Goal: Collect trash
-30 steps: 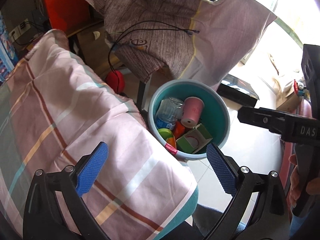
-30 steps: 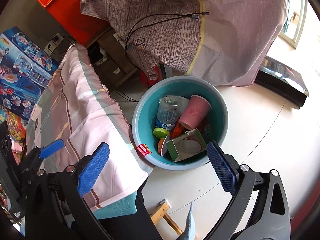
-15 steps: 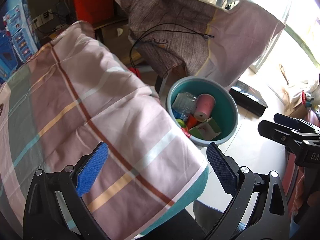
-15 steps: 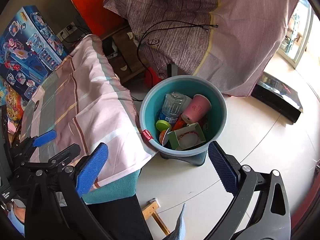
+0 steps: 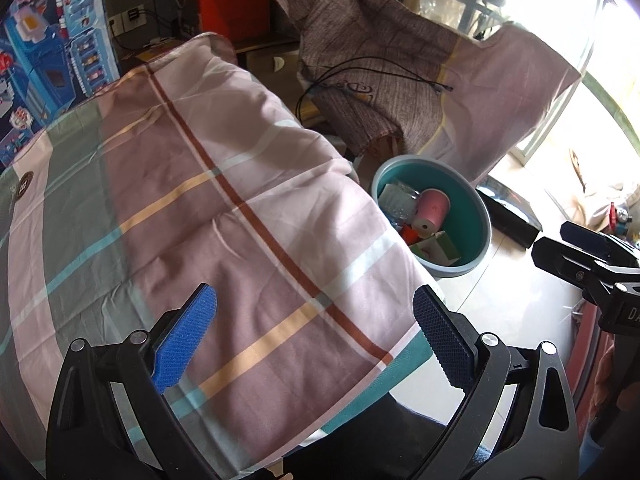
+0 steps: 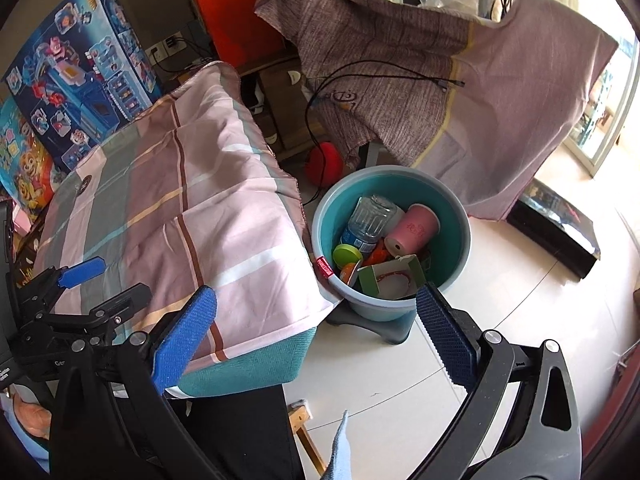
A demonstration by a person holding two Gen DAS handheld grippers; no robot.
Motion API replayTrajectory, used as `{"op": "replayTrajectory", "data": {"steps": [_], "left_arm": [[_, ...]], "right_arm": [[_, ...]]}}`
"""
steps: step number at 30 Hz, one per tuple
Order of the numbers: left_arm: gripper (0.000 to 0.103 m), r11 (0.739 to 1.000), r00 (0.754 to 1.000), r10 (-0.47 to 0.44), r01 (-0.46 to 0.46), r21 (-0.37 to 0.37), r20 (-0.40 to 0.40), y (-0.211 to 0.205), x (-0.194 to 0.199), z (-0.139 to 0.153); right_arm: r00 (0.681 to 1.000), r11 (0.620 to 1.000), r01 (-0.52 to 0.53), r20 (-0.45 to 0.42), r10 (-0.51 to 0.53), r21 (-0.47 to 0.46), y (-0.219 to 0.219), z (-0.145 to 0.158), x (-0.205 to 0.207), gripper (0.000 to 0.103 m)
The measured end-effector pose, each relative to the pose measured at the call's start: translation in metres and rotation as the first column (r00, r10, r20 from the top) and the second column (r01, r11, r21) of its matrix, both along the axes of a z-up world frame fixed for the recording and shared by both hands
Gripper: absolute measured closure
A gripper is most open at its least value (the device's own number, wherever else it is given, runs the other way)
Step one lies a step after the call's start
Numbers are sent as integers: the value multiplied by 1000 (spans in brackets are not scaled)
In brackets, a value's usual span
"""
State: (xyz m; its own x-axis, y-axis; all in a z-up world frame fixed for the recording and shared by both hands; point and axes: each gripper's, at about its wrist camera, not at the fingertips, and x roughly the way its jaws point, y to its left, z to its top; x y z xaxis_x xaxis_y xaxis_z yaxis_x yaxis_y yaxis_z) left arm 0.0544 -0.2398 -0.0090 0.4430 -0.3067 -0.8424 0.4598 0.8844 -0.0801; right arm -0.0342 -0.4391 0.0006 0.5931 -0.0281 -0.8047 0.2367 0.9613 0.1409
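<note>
— Teal plastic, that was the bucket (image 6: pixel 460 248). It sat on the floor just beside the checked cloth (image 6: pixel 192 216), on a small dark stand.

— What was in it?

— Trash. A pink cup (image 6: pixel 412 230), a clear bottle (image 6: pixel 370 218), a green lid (image 6: pixel 347 255) and a little green box (image 6: pixel 390 278) all lay inside.

— Were the claws holding anything?

— No. The left gripper (image 5: pixel 314 342) hung over the cloth with its blue pads wide apart and nothing between them. The right gripper (image 6: pixel 316 340) was spread wide too, empty, close to the bucket's near rim.

— Was any trash left on the cloth?

— I could not see any. The cloth looked bare.

— So which step was it?

— I think the dropping-in part was done. Next, both claws would need to look for more trash. If none is found, the job is likely finished.
</note>
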Motion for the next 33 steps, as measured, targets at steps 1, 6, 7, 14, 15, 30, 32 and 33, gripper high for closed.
{"op": "replayTrajectory", "data": {"steps": [1, 6, 7, 14, 15, 30, 32, 33], "left_arm": [[4, 1000, 1000, 5, -5, -3, -1, 2, 0, 0], [4, 999, 1000, 28, -29, -24, -8, 11, 3, 1], [4, 999, 1000, 30, -30, -25, -10, 12, 4, 1], [4, 999, 999, 44, -44, -25, -13, 17, 6, 0], [4, 999, 999, 48, -48, -24, -16, 17, 6, 0], [4, 997, 997, 76, -75, -28, 10, 23, 7, 1], [4, 997, 997, 73, -73, -23, 10, 22, 8, 0], [4, 997, 997, 78, -78, -25, 10, 21, 7, 1]], "right_arm": [[1000, 1000, -6, -2, 6, -12, 4, 1, 1, 7], [1000, 999, -12, -13, 11, -33, 11, 1, 3, 7], [1000, 999, -12, -15, 12, -32, 12, 1, 4, 7], [1000, 1000, 0, -29, -1, -18, 9, -4, 3, 7], [1000, 1000, 0, -32, -1, -14, 8, -5, 3, 7], [999, 1000, 18, -37, -19, -23, 6, -8, 5, 7], [999, 999, 18, -38, -19, -29, 6, -8, 5, 7], [999, 999, 17, -39, -18, -27, 6, -8, 5, 7]]}}
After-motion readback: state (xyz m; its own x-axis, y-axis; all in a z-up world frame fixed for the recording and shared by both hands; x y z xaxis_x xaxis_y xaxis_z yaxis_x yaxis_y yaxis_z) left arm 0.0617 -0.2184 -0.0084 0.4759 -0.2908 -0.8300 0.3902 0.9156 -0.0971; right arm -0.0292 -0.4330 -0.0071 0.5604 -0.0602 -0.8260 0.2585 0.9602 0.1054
